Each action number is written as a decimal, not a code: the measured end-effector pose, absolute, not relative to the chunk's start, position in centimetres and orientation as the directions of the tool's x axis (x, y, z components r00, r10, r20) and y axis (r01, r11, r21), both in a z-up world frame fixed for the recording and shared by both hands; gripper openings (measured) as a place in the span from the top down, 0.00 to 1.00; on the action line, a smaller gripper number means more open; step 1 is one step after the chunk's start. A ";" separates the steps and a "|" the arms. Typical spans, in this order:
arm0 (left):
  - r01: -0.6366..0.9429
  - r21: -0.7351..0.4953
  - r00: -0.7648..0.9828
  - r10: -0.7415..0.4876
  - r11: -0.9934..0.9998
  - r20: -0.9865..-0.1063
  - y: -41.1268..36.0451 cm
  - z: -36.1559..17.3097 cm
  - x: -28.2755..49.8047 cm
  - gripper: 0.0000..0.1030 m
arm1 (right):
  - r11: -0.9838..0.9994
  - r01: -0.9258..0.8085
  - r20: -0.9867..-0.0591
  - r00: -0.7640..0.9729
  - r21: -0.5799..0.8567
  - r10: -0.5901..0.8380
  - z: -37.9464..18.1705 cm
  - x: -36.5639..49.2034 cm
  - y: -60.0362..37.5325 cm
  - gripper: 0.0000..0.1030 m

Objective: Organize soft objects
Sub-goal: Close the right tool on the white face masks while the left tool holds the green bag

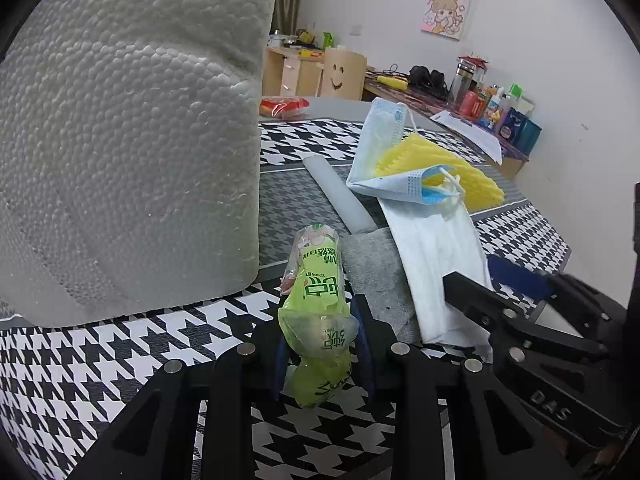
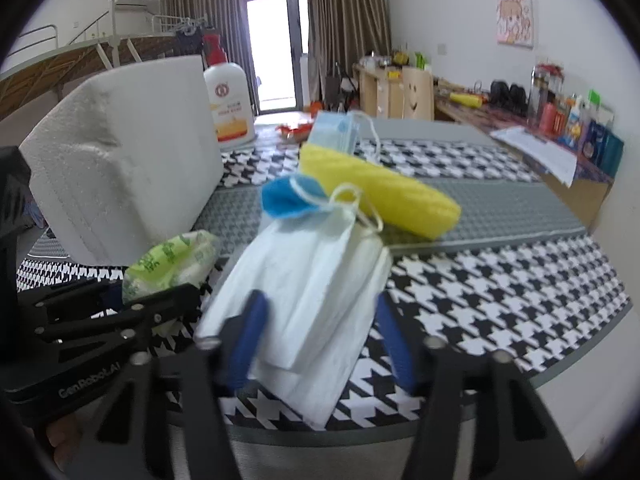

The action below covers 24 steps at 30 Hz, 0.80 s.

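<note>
two grippers work over the houndstooth mat (image 2: 500, 280). left gripper (image 1: 322, 354) clamps a crinkly green tissue pack (image 1: 316, 312), long axis pointing away. right gripper (image 2: 320, 344) straddles a soft pleated white mask (image 2: 312, 280), pads not visibly pressing, beside a bumpy foam block (image 1: 128, 140).

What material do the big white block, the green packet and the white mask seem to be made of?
Big white block: likely expanded foam, matte; its surface is all small beads.
Green packet: thin glossy plastic film; it wrinkles and shines between the left gripper pads.
White mask: probably soft non-woven fabric, matte, pleated, with elastic loops.
</note>
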State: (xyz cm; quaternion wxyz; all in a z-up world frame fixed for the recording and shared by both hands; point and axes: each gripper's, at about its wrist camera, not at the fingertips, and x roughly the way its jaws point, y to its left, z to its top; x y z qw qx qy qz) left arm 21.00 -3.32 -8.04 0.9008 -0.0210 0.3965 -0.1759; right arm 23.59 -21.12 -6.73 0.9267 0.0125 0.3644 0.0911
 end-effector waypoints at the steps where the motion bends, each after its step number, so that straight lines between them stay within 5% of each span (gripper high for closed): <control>1: 0.301 -0.177 0.624 -0.334 0.937 -0.706 -3.3 -8.0 21.0 0.70 | 0.983 -0.159 -0.676 0.715 0.093 0.179 -6.8 23.6 -21.1 0.59; 8: 0.310 -0.166 0.640 -0.335 0.936 -0.691 -3.5 -7.6 20.4 0.73 | 0.982 -0.155 -0.671 0.718 0.106 0.185 -6.4 22.8 -21.7 0.89; 24: 0.319 -0.108 0.712 -0.313 0.942 -0.628 -3.1 -5.6 17.5 0.74 | 0.994 -0.066 -0.595 0.797 0.091 0.107 -3.8 19.7 -25.3 0.94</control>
